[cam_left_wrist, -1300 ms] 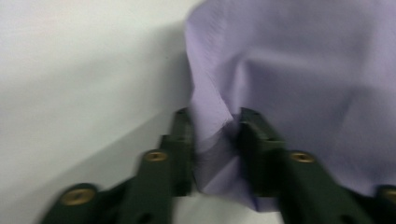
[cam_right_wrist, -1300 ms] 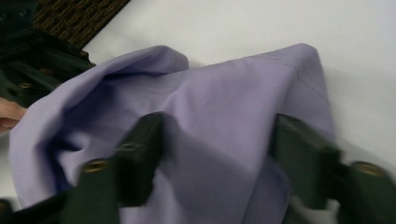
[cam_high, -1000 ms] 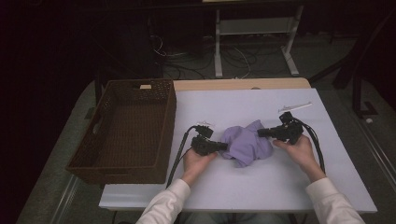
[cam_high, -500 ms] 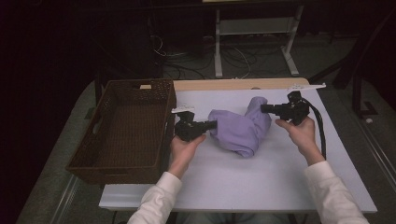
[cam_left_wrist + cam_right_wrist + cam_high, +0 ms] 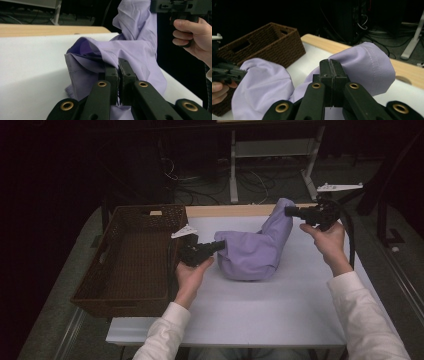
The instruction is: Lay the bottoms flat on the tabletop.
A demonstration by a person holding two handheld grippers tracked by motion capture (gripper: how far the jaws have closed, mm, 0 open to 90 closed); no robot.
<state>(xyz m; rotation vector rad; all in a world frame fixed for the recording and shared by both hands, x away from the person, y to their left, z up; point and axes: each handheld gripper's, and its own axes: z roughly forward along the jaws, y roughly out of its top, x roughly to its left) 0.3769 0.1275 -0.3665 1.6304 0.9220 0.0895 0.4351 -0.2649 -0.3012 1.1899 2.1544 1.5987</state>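
A lilac cloth (image 5: 255, 251) hangs stretched between my two grippers above the white table (image 5: 280, 320), its lower bulk still resting on the surface. My left gripper (image 5: 219, 244) is shut on the cloth's left edge, beside the basket; in the left gripper view (image 5: 118, 65) the jaws pinch a folded hem of the cloth (image 5: 130, 52). My right gripper (image 5: 288, 211) is shut on the cloth's other end, held higher at the table's far right; the right gripper view (image 5: 329, 61) has the cloth (image 5: 367, 65) bulging around the closed jaws.
A dark brown wicker basket (image 5: 131, 290) stands on the table's left side, open and with nothing visible inside. A wooden strip (image 5: 225, 210) runs along the table's far edge. Behind it are dark floor, cables and a white stand (image 5: 234, 165).
Both grippers have lifted and moved apart with the cloth, which went from a crumpled heap to a stretched shape. The right gripper rose toward the far right; the left moved toward the basket.
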